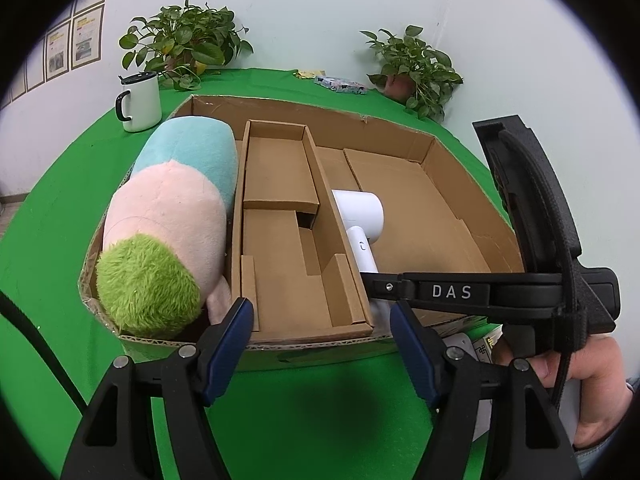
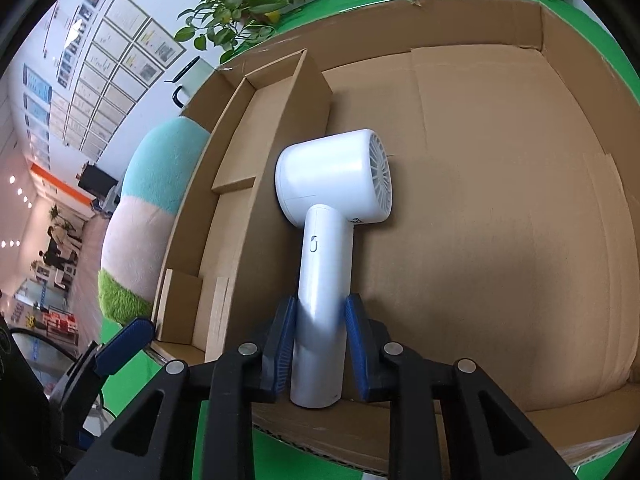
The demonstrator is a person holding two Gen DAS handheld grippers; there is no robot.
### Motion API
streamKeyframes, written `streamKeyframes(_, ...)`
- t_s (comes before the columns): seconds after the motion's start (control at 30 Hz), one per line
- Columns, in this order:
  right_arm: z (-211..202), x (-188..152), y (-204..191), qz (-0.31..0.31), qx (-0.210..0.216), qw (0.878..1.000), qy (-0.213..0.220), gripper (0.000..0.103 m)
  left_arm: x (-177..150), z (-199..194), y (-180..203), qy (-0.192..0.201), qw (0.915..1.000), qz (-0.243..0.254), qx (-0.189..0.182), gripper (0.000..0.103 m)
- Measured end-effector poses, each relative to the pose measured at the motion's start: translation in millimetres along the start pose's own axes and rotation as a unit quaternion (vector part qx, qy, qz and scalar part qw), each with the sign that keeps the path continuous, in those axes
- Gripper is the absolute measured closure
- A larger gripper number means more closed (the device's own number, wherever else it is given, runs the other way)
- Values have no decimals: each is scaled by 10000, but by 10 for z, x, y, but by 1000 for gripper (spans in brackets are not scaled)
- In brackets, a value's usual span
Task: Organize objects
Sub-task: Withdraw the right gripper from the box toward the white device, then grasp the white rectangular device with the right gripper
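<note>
Looking across the green table [image 1: 48, 240], we find the big cardboard box [image 1: 460, 152] already partly filled: the plush toy [image 1: 168, 220] lies in its far-left section, touching the cardboard insert [image 1: 280, 184], whose own slots are bare, and the white handheld fan [image 2: 332, 184] lies on the floor of the wide right section, just beside that insert. We judge the sorting roughly midway, since a white mug [image 1: 140, 100] and small packets [image 1: 340, 84] sit on the table outside the box. Our right claw [image 2: 320, 340] is clenched on the fan's handle, both blue pads pressing its sides. Our left claw [image 1: 320, 340] hangs released, jaws spread wide over the box's near edge, holding nothing.
</note>
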State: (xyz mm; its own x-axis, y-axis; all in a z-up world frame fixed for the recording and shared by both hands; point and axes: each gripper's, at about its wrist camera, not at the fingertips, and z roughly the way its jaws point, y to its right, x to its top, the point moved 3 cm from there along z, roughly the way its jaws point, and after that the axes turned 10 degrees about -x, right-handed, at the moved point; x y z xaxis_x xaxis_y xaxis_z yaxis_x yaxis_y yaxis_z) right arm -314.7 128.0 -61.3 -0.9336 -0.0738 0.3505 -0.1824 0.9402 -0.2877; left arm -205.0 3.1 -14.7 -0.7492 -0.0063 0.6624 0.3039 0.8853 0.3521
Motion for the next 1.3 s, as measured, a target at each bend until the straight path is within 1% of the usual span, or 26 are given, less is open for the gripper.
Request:
streamKeyframes(0.2, 22, 1, -35, 48, 36, 10000, -16, 78, 0, -34, -5, 53, 10000, -42, -42, 33)
streamKeyframes(0.23, -10, -7, -37, 24, 6, 10000, 47, 76, 0, -61, -5, 98, 9999, -60, -58, 33)
streamKeyframes(0.27, -77, -27, -36, -22, -136, 9998, 173, 72, -3, -103, -3, 162, 9998, -65, -70, 33)
streamKeyframes(0.3, -149, -44, -32, -75, -313, 9990, 310, 52, -5, -142, 2, 214, 9997, -52, -71, 33)
streamKeyframes(0.33, -276, -77, -23, -122, -489, 9972, 553, 29, -9, -190, 12, 266, 9996, -15, -66, 33)
streamKeyframes(0.4, -595, -208, -1, -193, -647, 9910, 1152, 13, -54, -317, 45, 365, 9993, 118, -38, 32)
streamKeyframes(0.47, -911, -452, 16, -402, -855, 9818, 1645, 12, -114, -422, 73, 429, 9988, 225, -59, 32)
streamKeyframes(0.53, -1109, -753, 27, -565, -941, 9759, 1886, 12, -173, -477, 95, 426, 9986, 277, -117, 32)
streamKeyframes(0.6, -1164, -1095, -2, -767, -843, 9763, 1843, 12, -251, -484, 133, 347, 9987, 323, -176, 32)
streamKeyframes(0.67, -1087, -1371, -37, -924, -795, 9786, 1656, 12, -343, -441, 203, 232, 9984, 408, -310, 32)
streamKeyframes(0.77, -862, -1581, -33, -927, -761, 9835, 1353, 12, -442, -310, 275, 5, 9984, 397, -409, 32)
streamKeyframes(0.8, -775, -1599, -35, -912, -775, 9850, 1241, 11, -470, -267, 293, -55, 9983, 356, -465, 32)
streamKeyframes(0.87, -710, -1645, -3, -989, -924, 9820, 1315, 12, -513, -221, 324, -100, 9979, 315, -557, 32)
streamKeyframes(0.93, -683, -1632, 23, -1083, -1072, 9792, 1341, 12, -538, -199, 340, -129, 9979, 304, -559, 32)
streamKeyframes(1.03, -627, -1596, 135, -1245, -1507, 9708, 1389, 11, -552, -184, 365, -131, 9976, 303, -611, 32)
streamKeyframes(1.07, -608, -1573, 177, -1293, -1606, 9685, 1400, 10, -552, -185, 367, -120, 9976, 300, -614, 32)
streamKeyframes(1.1, -600, -1568, 193, -1304, -1618, 9682, 1391, 9, -551, -184, 367, -115, 9976, 297, -622, 32)
streamKeyframes(1.2, -597, -1526, 227, -1267, -1677, 9682, 1357, 9, -552, -184, 347, -119, 9976, 236, -640, 32)
streamKeyframes(1.27, -568, -1532, 173, -1351, -1740, 9661, 1343, 17, -556, -192, 328, -126, 9976, 216, -643, 32)
streamKeyframes(1.3, -532, -1539, 127, -1426, -1710, 9664, 1281, 33, -567, -201, 326, -125, 9978, 227, -609, 32)
